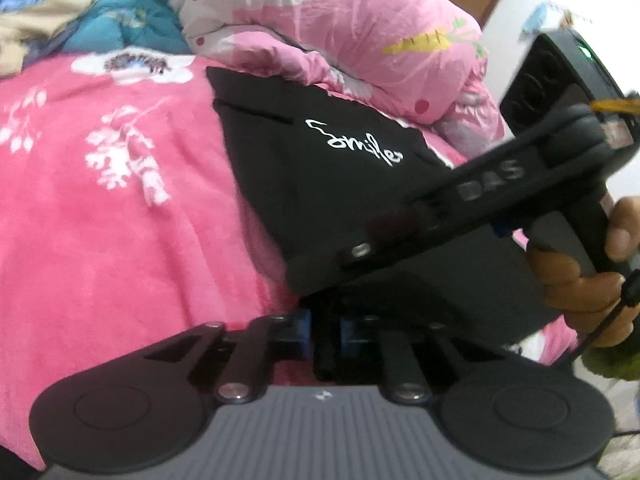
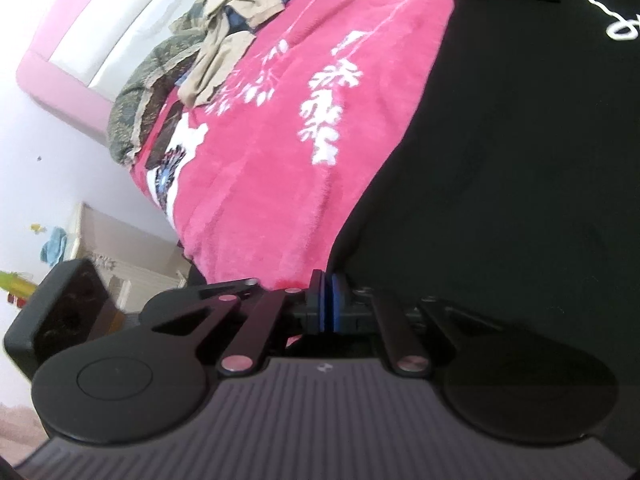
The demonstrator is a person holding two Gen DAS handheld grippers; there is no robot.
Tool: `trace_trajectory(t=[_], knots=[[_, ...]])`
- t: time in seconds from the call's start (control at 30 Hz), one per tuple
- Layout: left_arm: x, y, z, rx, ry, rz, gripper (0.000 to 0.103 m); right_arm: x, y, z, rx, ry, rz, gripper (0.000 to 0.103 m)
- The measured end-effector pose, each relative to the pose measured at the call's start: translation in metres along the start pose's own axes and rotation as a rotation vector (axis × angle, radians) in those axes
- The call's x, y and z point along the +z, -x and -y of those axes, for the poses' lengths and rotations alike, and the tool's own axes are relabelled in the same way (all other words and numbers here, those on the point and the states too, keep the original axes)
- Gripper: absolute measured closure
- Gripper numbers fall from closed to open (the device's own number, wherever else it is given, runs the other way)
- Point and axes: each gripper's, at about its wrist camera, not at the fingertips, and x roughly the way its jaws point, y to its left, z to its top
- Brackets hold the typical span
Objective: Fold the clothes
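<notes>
Starting at the left, a heap of unfolded clothes (image 2: 224, 36) is lying at the far corner of the bed, well apart from the work, so it is not getting in the way. Next comes a broad bare stretch of the pink blanket (image 1: 120, 200), which is offering the most open room for swinging or laying cloth. Toward the middle, the black garment (image 1: 320, 184) with white script is lying flat on that blanket, its far edge touching the bunched pink quilt (image 1: 340, 28), which is closing off that side. The left gripper (image 1: 323, 336) is sitting at the garment's near edge, its 2 blue pads drawn narrow with a dark fold of cloth between them, seemingly pinching the hem so the edge can be lifted. The right gripper (image 2: 329, 304) is doing the same at the garment's side edge, where black cloth is meeting pink blanket; its pads are pressed almost together, and I judge it is holding cloth, though the pinched fabric itself is hard to make out. At the far right of the left wrist view, the person's right hand (image 1: 580, 276) is gripping that tool's handle. With both edges held, a fold toward the open left side looks the easiest path.
</notes>
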Motion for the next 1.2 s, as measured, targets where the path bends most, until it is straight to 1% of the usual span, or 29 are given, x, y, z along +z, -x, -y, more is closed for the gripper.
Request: trace_trajectory(t=[0.03,0.13,0.17,0.2,0.23,0.27,0.33,0.47,0.53,0.67,0.73,0.8,0.9,0.93,0.97,1.0,1.07,1.13,1.2], knots=[[0.000,0.001,-0.004,-0.016,0.023,0.001,0.096,0.001,0.002,-0.001,0.001,0.006,0.000,0.097],[-0.003,0.005,-0.008,-0.035,0.039,0.018,0.097,0.013,0.012,0.001,0.005,0.022,-0.010,0.095],[-0.004,0.007,-0.007,-0.046,0.037,0.027,0.097,0.021,0.016,0.002,-0.006,0.032,0.002,0.090],[-0.005,0.009,-0.007,-0.058,0.035,0.036,0.097,0.031,0.022,0.003,-0.025,0.042,0.026,0.087],[-0.006,0.011,-0.005,-0.068,0.026,0.051,0.097,0.044,0.026,0.004,-0.054,0.050,0.057,0.077],[-0.006,0.013,-0.004,-0.077,0.019,0.062,0.097,0.059,0.027,0.005,-0.089,0.067,0.085,0.072],[-0.008,0.013,-0.003,-0.100,0.012,0.078,0.097,0.093,0.025,0.008,-0.166,0.097,0.139,0.069],[-0.011,0.007,-0.004,-0.127,0.021,0.076,0.097,0.167,-0.009,0.026,-0.355,0.124,0.184,0.068],[-0.012,0.006,-0.006,-0.146,0.027,0.077,0.097,0.200,-0.034,0.032,-0.410,0.112,0.172,0.068],[-0.012,0.006,-0.010,-0.182,0.028,0.089,0.097,0.243,-0.074,0.044,-0.510,0.110,0.148,0.068],[-0.012,0.006,-0.012,-0.200,0.031,0.094,0.097,0.254,-0.088,0.052,-0.539,0.108,0.117,0.068],[-0.012,0.006,-0.014,-0.214,0.036,0.095,0.097,0.259,-0.098,0.057,-0.590,0.114,0.100,0.068],[-0.012,0.004,-0.017,-0.231,0.041,0.092,0.097,0.262,-0.099,0.063,-0.584,0.089,0.101,0.069],[-0.012,0.003,-0.018,-0.235,0.042,0.090,0.097,0.262,-0.097,0.064,-0.581,0.082,0.105,0.073],[-0.012,0.003,-0.018,-0.237,0.042,0.090,0.097,0.262,-0.096,0.065,-0.580,0.072,0.108,0.080],[-0.012,0.004,-0.019,-0.238,0.044,0.093,0.097,0.263,-0.093,0.068,-0.577,0.058,0.112,0.083],[-0.012,0.006,-0.019,-0.239,0.048,0.103,0.097,0.265,-0.086,0.076,-0.552,0.004,0.123,0.093],[-0.011,0.007,-0.021,-0.244,0.065,0.115,0.097,0.268,-0.078,0.082,-0.509,-0.059,0.133,0.097],[-0.010,0.008,-0.022,-0.253,0.086,0.126,0.097,0.269,-0.068,0.089,-0.464,-0.111,0.153,0.098]])
